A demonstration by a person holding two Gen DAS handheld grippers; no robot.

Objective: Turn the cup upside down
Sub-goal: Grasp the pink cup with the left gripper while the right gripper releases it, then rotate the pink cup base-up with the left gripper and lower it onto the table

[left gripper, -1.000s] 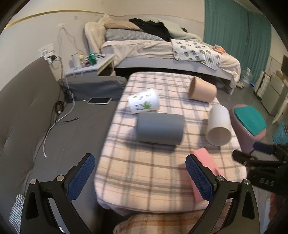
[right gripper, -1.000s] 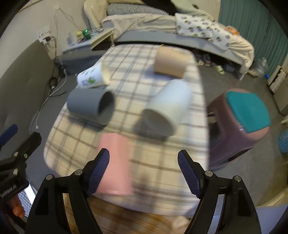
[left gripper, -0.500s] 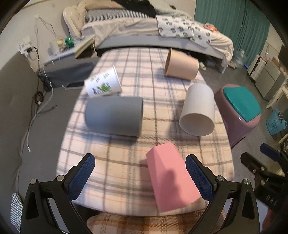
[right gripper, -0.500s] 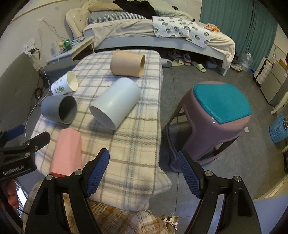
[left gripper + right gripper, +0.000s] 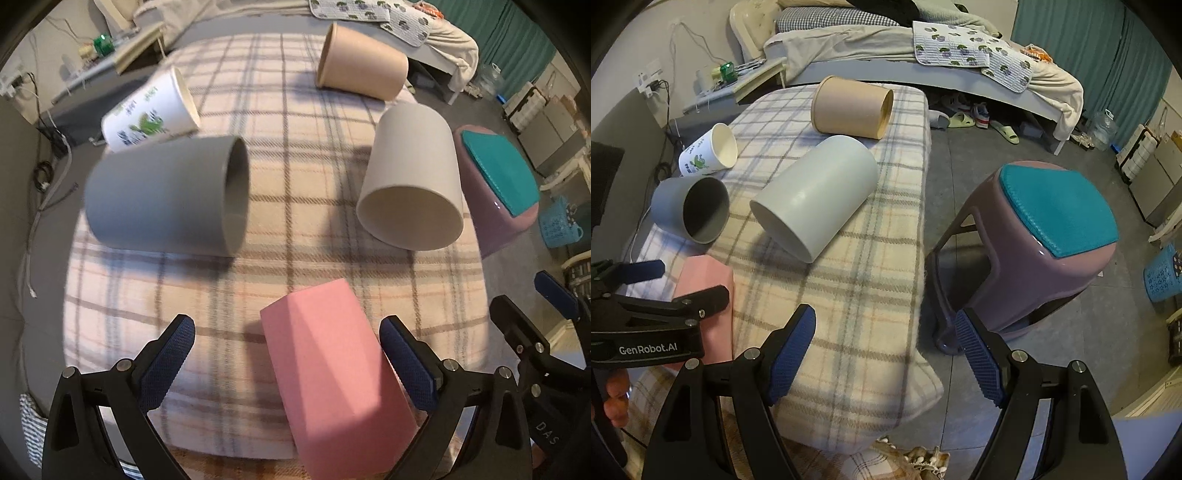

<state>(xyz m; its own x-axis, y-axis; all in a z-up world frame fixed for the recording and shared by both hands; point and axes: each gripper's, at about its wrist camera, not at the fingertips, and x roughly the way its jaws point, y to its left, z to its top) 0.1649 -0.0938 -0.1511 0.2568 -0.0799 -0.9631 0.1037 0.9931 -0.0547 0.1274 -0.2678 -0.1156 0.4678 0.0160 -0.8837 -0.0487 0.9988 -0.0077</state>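
Several cups lie on their sides on a plaid-covered table [image 5: 295,258]. A pink faceted cup [image 5: 332,384] lies nearest, its closed end away from me, between the fingers of my open left gripper [image 5: 288,365], which does not clamp it. A grey cup [image 5: 166,195], a white cup [image 5: 410,181], a tan cup [image 5: 362,68] and a printed paper cup [image 5: 151,110] lie farther back. My right gripper [image 5: 886,358] is open and empty over the table's near right edge; the pink cup [image 5: 705,277] shows at its left.
A purple stool with a teal seat [image 5: 1045,236] stands right of the table. A grey sofa [image 5: 22,221] with cables is at the left. A bed [image 5: 923,55] lies behind. A blue basket [image 5: 1163,273] sits on the floor far right.
My left gripper has moved forward and right, so the pink cup now lies between its open fingers. My right gripper has swung right toward the table edge and stool.
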